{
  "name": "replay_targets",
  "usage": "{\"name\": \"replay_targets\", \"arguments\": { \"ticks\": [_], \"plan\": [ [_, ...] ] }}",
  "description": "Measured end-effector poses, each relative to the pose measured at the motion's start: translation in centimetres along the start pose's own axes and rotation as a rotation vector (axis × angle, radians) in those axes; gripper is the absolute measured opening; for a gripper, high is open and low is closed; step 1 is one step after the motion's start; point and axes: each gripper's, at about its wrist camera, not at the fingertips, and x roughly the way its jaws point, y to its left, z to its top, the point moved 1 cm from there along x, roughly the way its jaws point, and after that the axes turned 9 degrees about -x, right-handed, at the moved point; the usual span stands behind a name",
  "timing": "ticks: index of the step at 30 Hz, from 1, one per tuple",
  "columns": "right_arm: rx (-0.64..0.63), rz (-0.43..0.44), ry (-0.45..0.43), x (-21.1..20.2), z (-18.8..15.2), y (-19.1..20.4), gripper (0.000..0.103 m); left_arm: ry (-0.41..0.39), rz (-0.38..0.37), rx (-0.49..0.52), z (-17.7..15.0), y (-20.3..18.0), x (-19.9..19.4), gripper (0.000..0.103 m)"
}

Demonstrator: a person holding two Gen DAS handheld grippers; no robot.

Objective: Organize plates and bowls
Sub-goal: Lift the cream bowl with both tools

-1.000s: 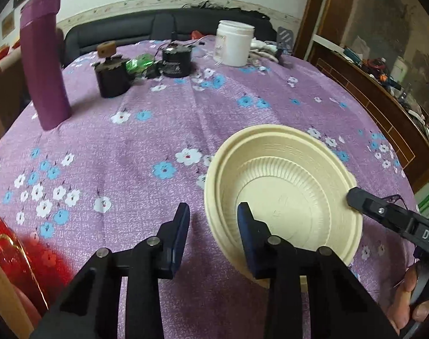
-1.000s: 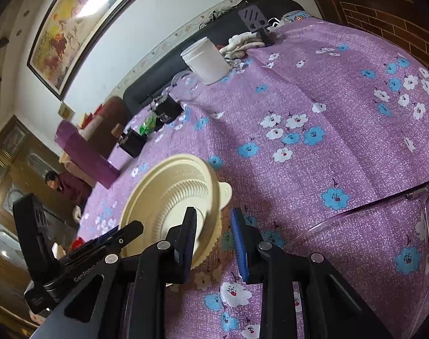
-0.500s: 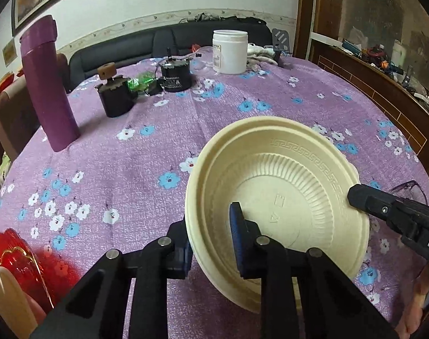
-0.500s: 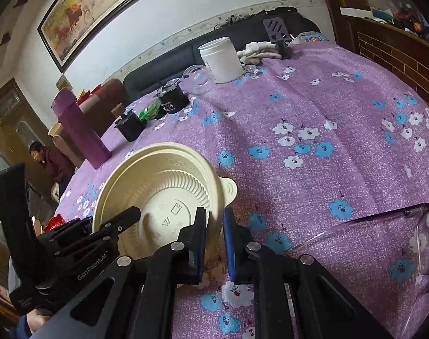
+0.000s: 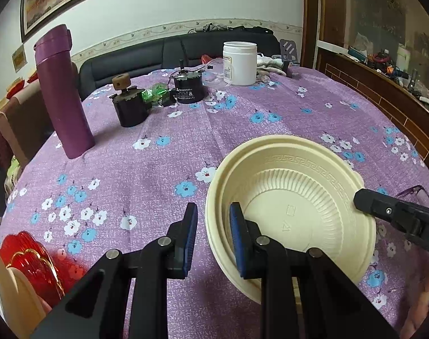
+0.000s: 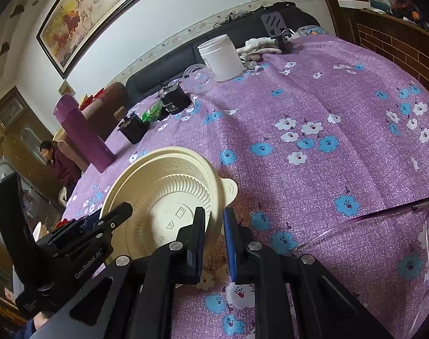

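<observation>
Left tongs point(image 5: 213, 238) are sitting loose, pads spread either side of the near-left rim of the cream bowl point(image 5: 293, 214), with a sliver of purple cloth showing between the outer pad and the rim. The right tongs point(image 6: 215, 240) look clamped on the opposite rim, one pad inside the wall and one outside, no gap I can make out. The bowl is on the flowered purple tablecloth point(image 5: 146, 175), close in front of both tools, and its edge looks doubled, like two nested together, though I can't say for sure. The right cam shows stuff the left one doesn't: a little tab handle point(image 6: 231, 189) sticking off the bowl's rim, clear glasses point(image 6: 370, 220) lying on the cloth just to the right, and a person in a dark red top point(image 6: 58, 161) off past the table edge. The left cam has its own extras: a red ribbed dish point(image 5: 30, 257) at the bottom-left corner. Both show the purple flask point(image 5: 63, 93), white jar point(image 5: 239, 63) and black can point(image 5: 189, 91) well back from the bowl. For writing, "GenRobot.AI" reads fine on the left tool's body in the right cam, and "DA" shows on the right tool in the left cam before it's cut off. The jar and can labels are too small to read, and there are moulded marks on the bowl's base I can't make out.
</observation>
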Motion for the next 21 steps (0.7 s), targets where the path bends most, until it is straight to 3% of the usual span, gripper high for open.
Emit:
{"name": "replay_targets", "arguments": {
  "ticks": [10,13,16,21],
  "plan": [
    [0.01,-0.003,0.017,0.48,-0.01,-0.22,0.015,-0.021,0.002,0.019,-0.05,-0.44,-0.41,0.022],
    [0.019,-0.016,0.022,0.62,0.04,-0.51,0.024,-0.018,0.001,0.018,-0.12,-0.49,-0.44,0.022],
    [0.015,-0.012,0.023,0.83,-0.11,-0.45,0.024,-0.021,0.001,0.021,-0.07,-0.49,-0.47,0.022],
    [-0.007,0.005,0.014,0.93,-0.15,0.06,0.013,-0.027,0.0,0.024,-0.03,-0.59,-0.62,0.022]
  ]
}}
